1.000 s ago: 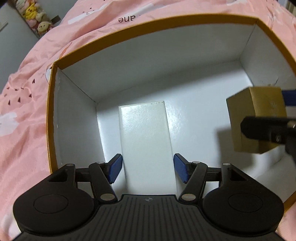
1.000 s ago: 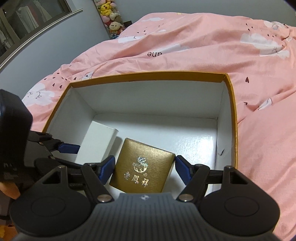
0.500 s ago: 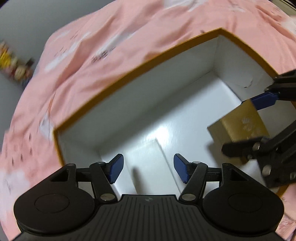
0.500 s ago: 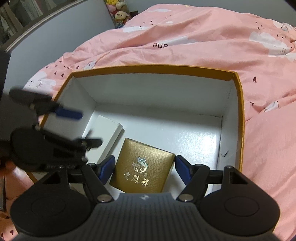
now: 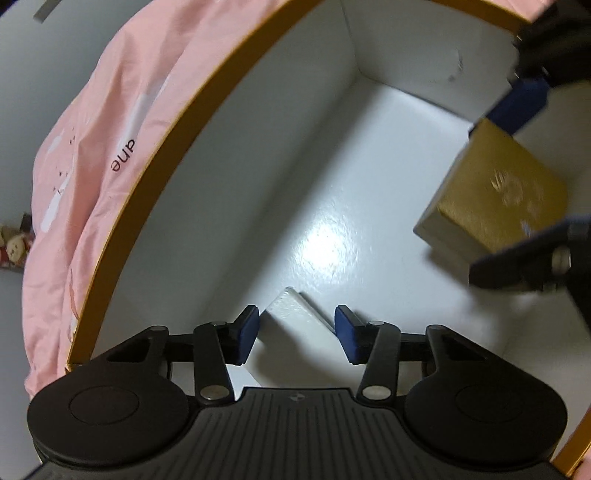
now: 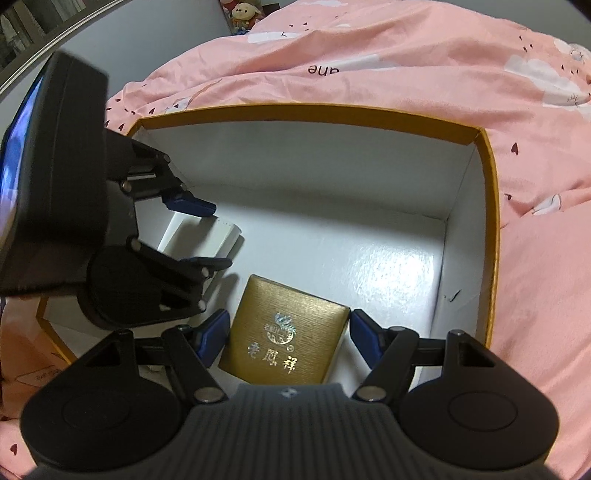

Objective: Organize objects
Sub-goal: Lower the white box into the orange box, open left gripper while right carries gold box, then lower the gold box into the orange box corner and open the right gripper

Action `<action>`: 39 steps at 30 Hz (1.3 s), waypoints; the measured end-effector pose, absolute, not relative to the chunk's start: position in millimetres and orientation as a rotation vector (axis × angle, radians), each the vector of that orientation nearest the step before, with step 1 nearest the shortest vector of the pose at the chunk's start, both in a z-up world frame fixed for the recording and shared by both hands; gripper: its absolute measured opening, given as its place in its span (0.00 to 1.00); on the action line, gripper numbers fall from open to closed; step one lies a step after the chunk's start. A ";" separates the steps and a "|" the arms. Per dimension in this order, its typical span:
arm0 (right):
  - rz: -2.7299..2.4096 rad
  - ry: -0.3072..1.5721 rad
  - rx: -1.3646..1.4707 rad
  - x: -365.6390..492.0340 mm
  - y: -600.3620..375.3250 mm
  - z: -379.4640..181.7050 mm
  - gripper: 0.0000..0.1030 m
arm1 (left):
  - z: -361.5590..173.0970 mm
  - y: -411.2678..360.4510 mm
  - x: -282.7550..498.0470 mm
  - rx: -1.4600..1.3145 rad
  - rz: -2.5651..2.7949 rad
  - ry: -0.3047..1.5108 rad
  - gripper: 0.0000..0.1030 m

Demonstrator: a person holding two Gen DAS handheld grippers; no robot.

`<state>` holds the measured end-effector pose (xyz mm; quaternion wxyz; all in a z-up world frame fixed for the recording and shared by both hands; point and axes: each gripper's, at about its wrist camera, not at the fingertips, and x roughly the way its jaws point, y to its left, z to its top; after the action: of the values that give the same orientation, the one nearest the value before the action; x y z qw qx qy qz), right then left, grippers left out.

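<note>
A large white box with a gold rim (image 6: 493, 229) stands on the pink bed; it also shows in the left wrist view (image 5: 155, 158). A white flat box (image 6: 207, 240) lies on its floor at the left, and its corner shows in the left wrist view (image 5: 299, 317). A gold box (image 6: 288, 339) sits beside it; it also shows in the left wrist view (image 5: 495, 199). My left gripper (image 5: 295, 332) is open, its jaws either side of the white box. My right gripper (image 6: 288, 336) is open, its jaws flanking the gold box with gaps.
Pink bedding (image 6: 406, 66) surrounds the large box. Plush toys (image 6: 242, 14) sit by the grey wall at the back. A pale bag or paper (image 6: 26, 362) lies outside the box at the left.
My left gripper has swung and tilted to the right over the white box, so only its corner shows. The gold box and right gripper have stayed almost in place, jaws open.
</note>
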<state>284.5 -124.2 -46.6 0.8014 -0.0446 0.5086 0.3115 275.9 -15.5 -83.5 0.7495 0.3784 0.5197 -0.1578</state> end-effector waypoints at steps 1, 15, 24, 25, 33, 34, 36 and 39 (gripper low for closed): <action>0.671 1.100 -0.086 286.2 -124.5 -47.6 0.70 | -84.9 -14.6 274.5 0.836 -0.346 1.141 0.51; 0.661 1.158 -0.016 293.6 -117.0 -53.7 0.70 | -89.3 12.0 267.4 0.789 -0.288 1.156 0.42; 0.667 1.143 0.047 302.9 -101.3 -46.5 0.70 | -8.6 60.7 259.3 0.364 -0.204 1.002 0.42; 0.670 1.139 0.050 304.3 -97.2 -44.7 0.70 | -0.5 61.4 270.8 0.346 -0.186 0.997 0.42; 0.699 1.130 0.099 324.3 -47.8 -41.0 0.70 | 23.4 111.1 267.7 0.143 -0.014 1.012 0.41; 0.701 1.131 0.108 328.3 -41.3 -41.6 0.70 | 20.7 116.3 267.3 0.122 0.011 1.007 0.40; 0.710 1.129 0.127 335.7 -27.8 -42.3 0.70 | 16.4 123.8 264.1 0.098 0.037 1.013 0.38; 0.715 1.124 0.133 345.1 -9.9 -43.4 0.70 | 10.8 134.5 263.1 0.062 0.045 1.026 0.37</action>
<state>345.1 -9.9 -43.4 0.7842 0.0615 0.5212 0.3312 263.1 134.5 10.8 0.8705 0.0298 0.4908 0.0217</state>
